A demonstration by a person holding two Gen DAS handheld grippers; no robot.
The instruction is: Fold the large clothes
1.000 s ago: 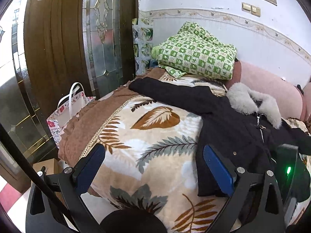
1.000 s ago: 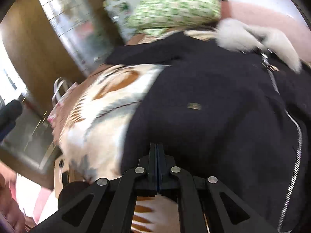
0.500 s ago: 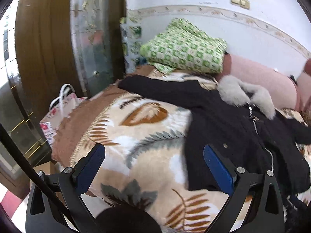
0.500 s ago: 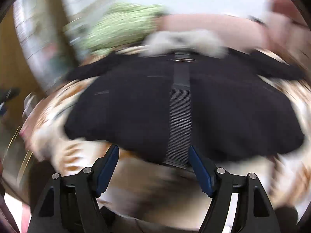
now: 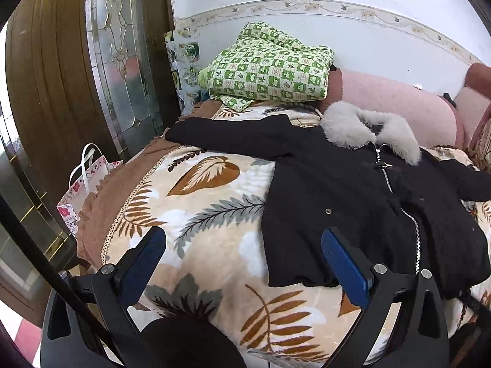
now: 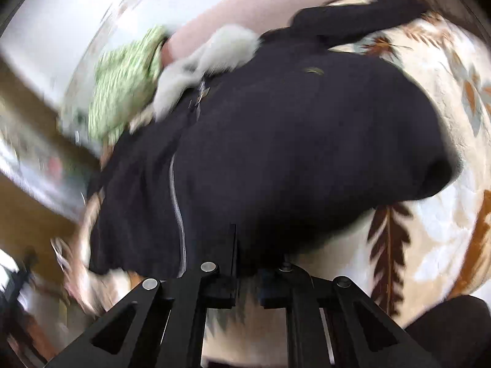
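Note:
A black zip jacket (image 5: 353, 196) with a grey fur collar (image 5: 368, 128) lies spread on a leaf-print blanket (image 5: 208, 208), one sleeve stretched to the left. My left gripper (image 5: 242, 260) is open and empty, hovering at the blanket's near edge, its right finger (image 5: 343, 263) over the jacket's hem. In the blurred right wrist view the jacket (image 6: 291, 141) fills the frame. My right gripper (image 6: 245, 263) is nearly closed with the hem's dark cloth between its fingers; the grip itself is hard to see against the black fabric.
A green checked quilt (image 5: 270, 67) and a pink bolster (image 5: 392, 104) lie against the far wall. A wooden door with glass panes (image 5: 92, 76) stands at the left, a floral paper bag (image 5: 83, 190) below it beside the bed.
My right gripper opened half a second ago, swung to the jacket's right hem and closed there. My left gripper stayed open and shifted little.

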